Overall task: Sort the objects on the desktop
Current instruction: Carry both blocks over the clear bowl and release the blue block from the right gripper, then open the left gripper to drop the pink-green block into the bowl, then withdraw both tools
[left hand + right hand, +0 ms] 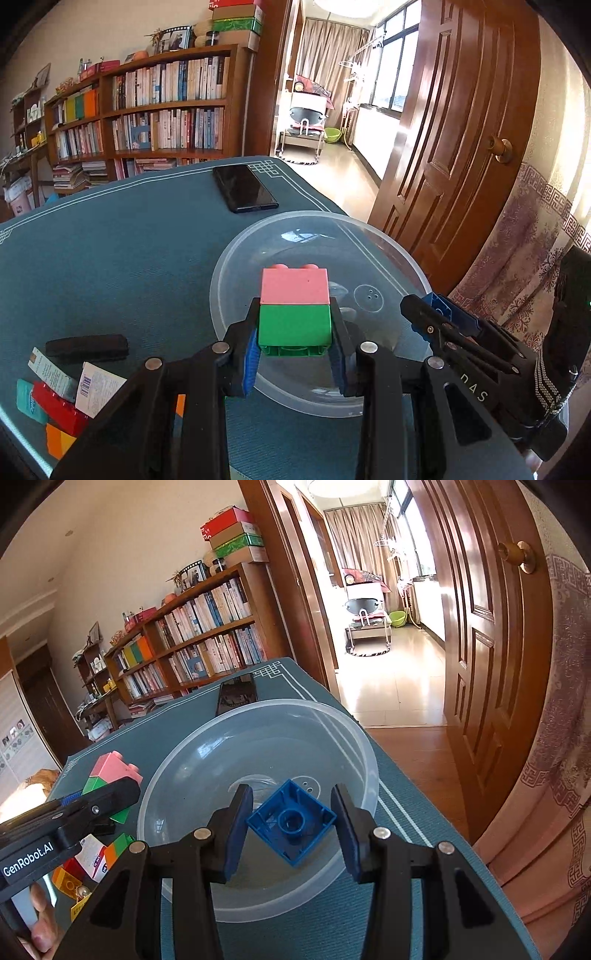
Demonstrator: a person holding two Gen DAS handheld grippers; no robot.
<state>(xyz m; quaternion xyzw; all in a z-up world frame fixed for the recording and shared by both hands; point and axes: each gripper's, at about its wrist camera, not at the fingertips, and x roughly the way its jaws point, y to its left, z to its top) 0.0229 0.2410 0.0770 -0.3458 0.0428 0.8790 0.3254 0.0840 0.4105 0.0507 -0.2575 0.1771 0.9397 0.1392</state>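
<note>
Landmark for all positions: the clear plastic bowl (258,797) on the blue-green table mat (110,258).

Left gripper (295,343): jaws set about a stacked pair of bricks, pink over green (294,312). The green brick sits between the pads at the near rim of the bowl. Whether the pads press on it or have just parted from it cannot be told from this view; a sliver of gap seems to show on the left pad.

Right gripper (291,827): jaws stand open, clear of the blue brick (291,823), which appears between them over the bowl's floor, hollow underside up and corner-on. It appears to be free of both pads, either falling or already lying in the bowl.

Step in hand, as judged: depositing bricks in the bowl. To do it well, carry the pink-green stack further inside the rim before letting go, keep it low so it does not bounce out, and draw the right gripper back clear, since the two grippers crowd the same bowl.

Surroundings: a black phone (243,188) lies just beyond the bowl's far rim. Left of the bowl lie a dark flat bar (86,345), paper packets (94,387) and loose red and orange bricks (59,410), unsorted.

Obstruction: the right gripper at the bowl's right rim is the chief collision risk.
</note>
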